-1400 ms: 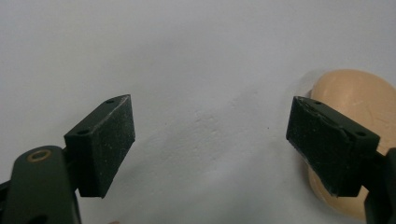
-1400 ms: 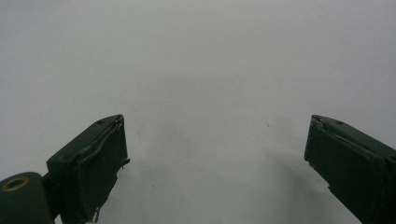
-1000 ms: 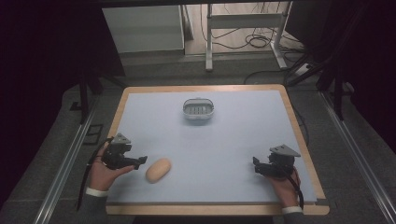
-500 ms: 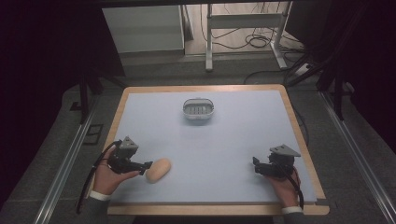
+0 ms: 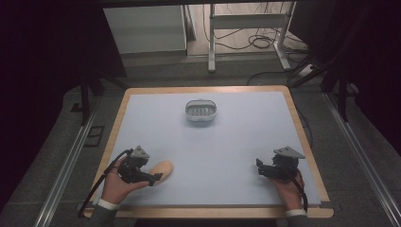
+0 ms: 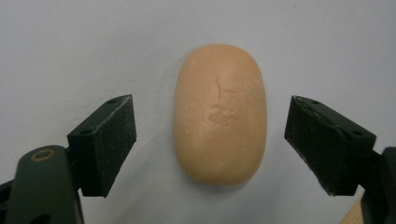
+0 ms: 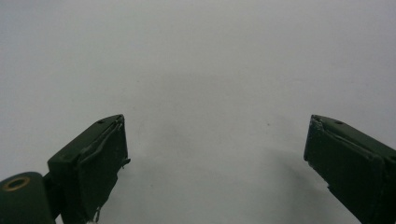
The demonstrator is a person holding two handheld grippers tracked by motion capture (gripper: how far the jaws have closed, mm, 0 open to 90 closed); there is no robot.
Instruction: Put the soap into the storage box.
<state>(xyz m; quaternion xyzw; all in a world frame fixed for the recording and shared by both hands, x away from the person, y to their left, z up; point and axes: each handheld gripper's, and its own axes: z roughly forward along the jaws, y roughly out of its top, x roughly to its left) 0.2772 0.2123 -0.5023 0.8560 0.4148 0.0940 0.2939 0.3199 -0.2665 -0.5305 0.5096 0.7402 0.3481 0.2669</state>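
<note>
**A:** Left gripper (image 5: 152, 178) is down at the near left of the table (image 5: 236, 142), jaws spread wide with the bar of soap (image 6: 219, 114) lying flat between them. Neither pad (image 6: 107, 144) is touching it; there's bare table on both sides of the bar.

**B:** And look at the line-up. The soap's long axis runs straight away from the gripper camera, so the pads face its two long flanks. I'd judge that's deliberate: closing across the narrow width gives the surest hold on something this rounded and probably slick.

**A:** Right gripper (image 5: 261, 168) sits at the near right, well apart from the action. Jaws open there too, nothing between them but pale tabletop. It reads as parked, keeping out of the way.

**B:** Far centre there's the soap dish (image 5: 201, 111), slotted inside, empty as far as I can see. That's my guess for where the bar is headed.

**A:** What can't we make out?

**B:** From the high view the left gripper covers the near end of the soap (image 5: 161, 168), so contact is hard to judge there; the left gripper view settles it. The stamp pressed into the bar's top is too faint to read. And how high the pads hang off the table, I can't tell.
</note>
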